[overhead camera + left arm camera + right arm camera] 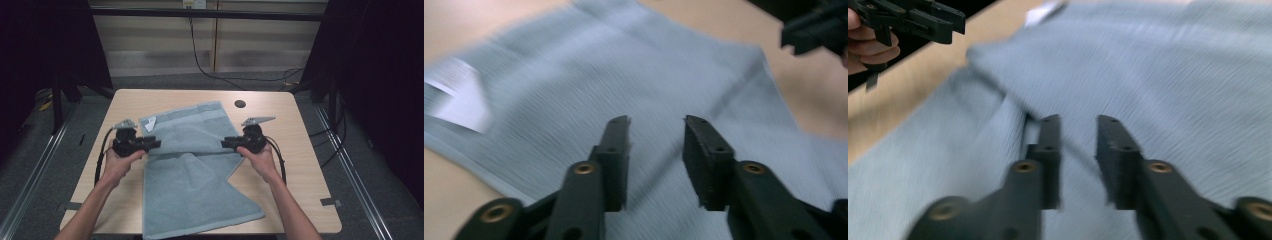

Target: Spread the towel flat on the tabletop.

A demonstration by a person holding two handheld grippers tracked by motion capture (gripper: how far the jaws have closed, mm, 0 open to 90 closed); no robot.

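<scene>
Left gripper (150, 144) at the towel's left edge, jaws pointing inward toward the table's right edge, hand (117, 162) gripping it from the near side. Jaws parted to a narrow gap in the left gripper view (656, 125), nothing between them, cloth spread just past and beneath the tips.

Grey towel (195, 165) on the middle of the table (300, 150), long axis running from the far edge toward the near edge, slightly skewed, near end overhanging the near edge a little. Upper part folded over the lower, a diagonal fold crossing toward the right side. White label (150, 124) at the far left corner of the cloth, beside the left gripper.

Right gripper (226, 143) at the towel's right edge, jaws pointing inward toward the table's left edge, facing the other pair across the cloth. Jaws likewise narrowly parted and empty in the right gripper view (1078, 122), a fold ridge running just ahead of the tips.

Both hands about equally near, each to its own side edge; next move likely a pinch on those two edges, so cloth lies straight ahead of each pair.

Count: one towel, one label, two grippers, one dark round hole (240, 104) near the table's far right corner.
</scene>
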